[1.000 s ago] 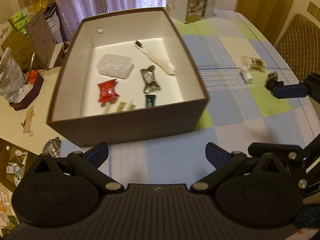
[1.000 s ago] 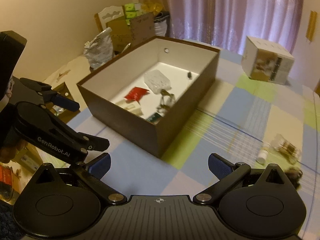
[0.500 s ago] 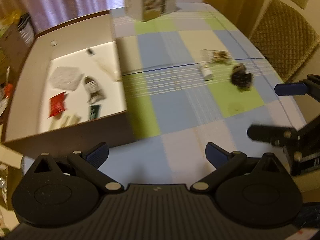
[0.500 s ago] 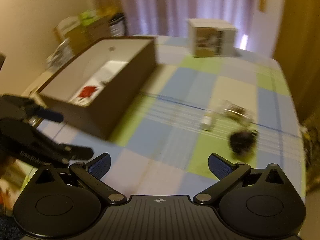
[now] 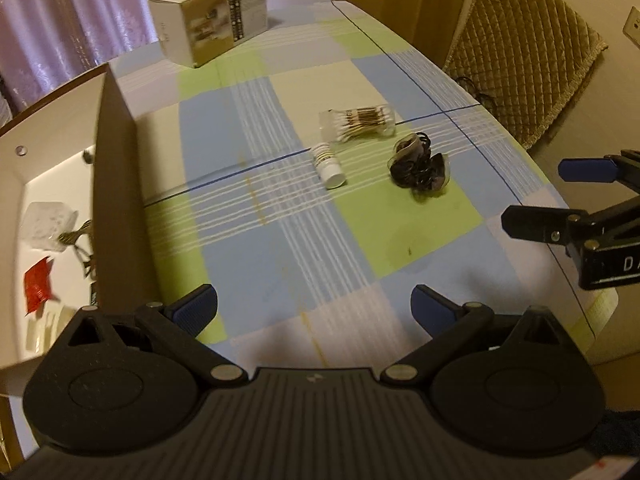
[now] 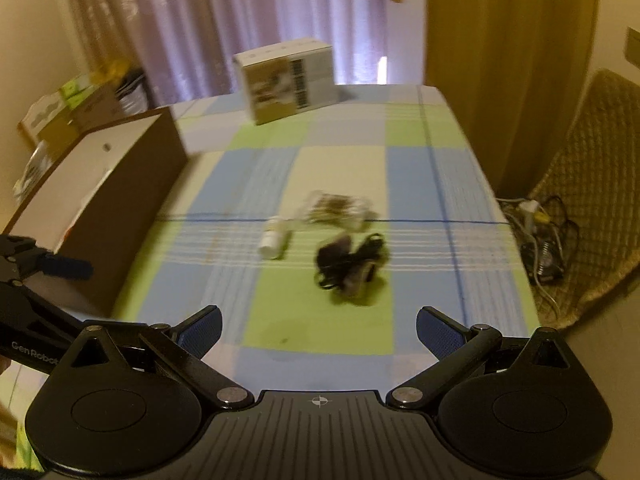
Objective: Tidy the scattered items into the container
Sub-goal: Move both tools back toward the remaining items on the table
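A brown box (image 5: 116,200) with a white inside stands at the table's left; a red packet (image 5: 38,286) and a clear case (image 5: 48,226) lie in it. Out on the checked cloth lie a small white bottle (image 5: 329,160), a clear pack of cotton swabs (image 5: 358,122) and a dark bundle in clear wrap (image 5: 418,168). My left gripper (image 5: 314,308) hangs open over the near cloth, nothing between its blue pads. My right gripper (image 6: 318,328) is open too, just short of the dark bundle (image 6: 352,266) and the bottle (image 6: 274,240). The box (image 6: 108,200) is at the left there.
A white carton (image 5: 208,36) stands at the table's far end before purple curtains. A quilted chair (image 5: 520,60) is at the right edge, with cables (image 6: 540,236) on the floor beside it. The right gripper's arm (image 5: 592,216) shows at the right.
Both grippers have swung right, away from the box and toward the loose items. The bottle, swab pack and dark bundle now sit nearer the middle of both views. Both stayed open.
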A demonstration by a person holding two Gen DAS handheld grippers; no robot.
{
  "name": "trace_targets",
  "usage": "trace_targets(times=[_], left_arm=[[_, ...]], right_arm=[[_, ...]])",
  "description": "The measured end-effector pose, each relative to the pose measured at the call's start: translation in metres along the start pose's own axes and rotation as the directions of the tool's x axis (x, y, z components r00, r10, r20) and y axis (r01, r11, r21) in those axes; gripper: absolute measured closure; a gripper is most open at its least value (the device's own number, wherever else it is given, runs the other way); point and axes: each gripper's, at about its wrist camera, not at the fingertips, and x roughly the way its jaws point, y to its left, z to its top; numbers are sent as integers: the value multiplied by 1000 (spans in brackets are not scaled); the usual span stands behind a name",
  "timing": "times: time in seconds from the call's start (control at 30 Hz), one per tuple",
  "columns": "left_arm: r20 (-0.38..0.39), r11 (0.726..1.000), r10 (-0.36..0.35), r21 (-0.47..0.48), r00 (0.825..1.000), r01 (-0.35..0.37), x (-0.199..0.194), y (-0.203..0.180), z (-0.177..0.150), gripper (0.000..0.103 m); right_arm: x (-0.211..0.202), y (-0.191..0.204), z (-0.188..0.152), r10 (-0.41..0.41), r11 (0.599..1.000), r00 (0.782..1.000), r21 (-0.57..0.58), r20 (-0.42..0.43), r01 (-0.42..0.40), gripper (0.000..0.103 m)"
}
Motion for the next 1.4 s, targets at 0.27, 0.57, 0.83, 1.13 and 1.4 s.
trace_targets(times=[0.27,0.57,0.83,1.13,1.4], left_arm=[[12,1000,-10,28,1000,10,29,-3,24,10],[30,987,-133,96,991,130,61,-19,52,32],[25,958,-236,173,971,228,86,-41,69,57],[49,914,-262,334,964,231,97,-72,67,79],[73,887,-211,434,975,159,113,-90,63,90]], right_arm=[[19,-37,6,-9,994,1000,105,-16,10,29],[39,-73,4,-63,985,996,160,-58,71,41],[49,-99,-4,-89,970,991,218,-104,110,45],[54,-116,-13,-92,958,985,258,-143,127,45],[56,-118,-14,-90,960,984,251,-155,128,45]])
